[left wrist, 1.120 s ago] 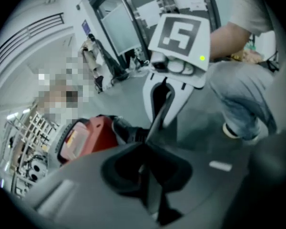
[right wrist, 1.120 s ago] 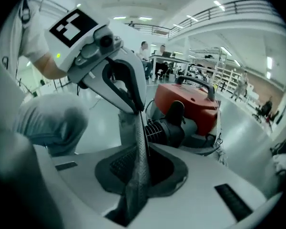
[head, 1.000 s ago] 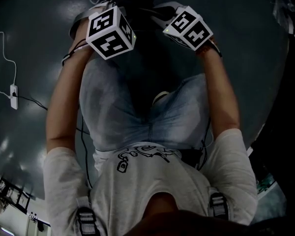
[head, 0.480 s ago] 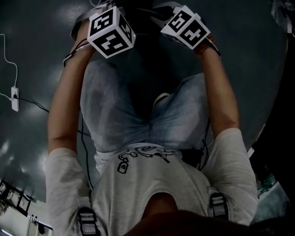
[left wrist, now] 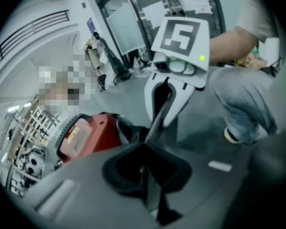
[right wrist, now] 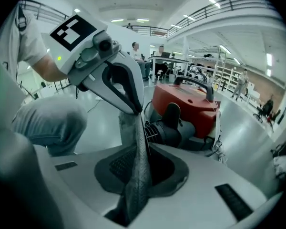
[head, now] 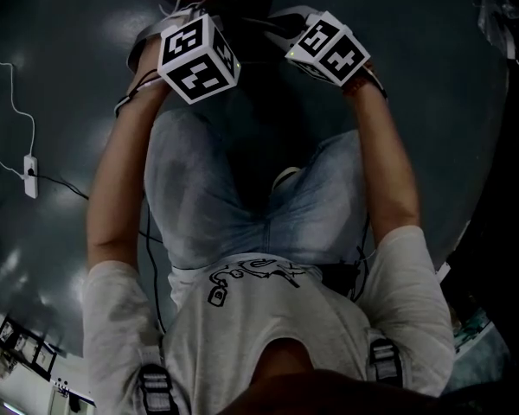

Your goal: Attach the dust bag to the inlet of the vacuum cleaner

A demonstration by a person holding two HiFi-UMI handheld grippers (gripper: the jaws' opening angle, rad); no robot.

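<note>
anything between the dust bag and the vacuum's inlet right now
Nothing visible. The dust bag, pinched by the left gripper and right gripper, sits just in front of the red vacuum, whose black inlet faces it, uncovered.

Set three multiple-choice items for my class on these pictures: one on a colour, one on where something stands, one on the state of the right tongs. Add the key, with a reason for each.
1. The plastic body of the vacuum cleaner is: A blue; B red; C green.
2. The vacuum cleaner stands: A on a table; B on a shelf; C on the glossy grey floor.
3. The right tongs are: A open and empty; B shut on the grey fabric dust bag; C shut on a cable.
Key: 1 B, its shell shows red in both gripper views; 2 C, the floor lies around and under it in the right gripper view; 3 B, the fabric strip runs pinched between the jaws.
</note>
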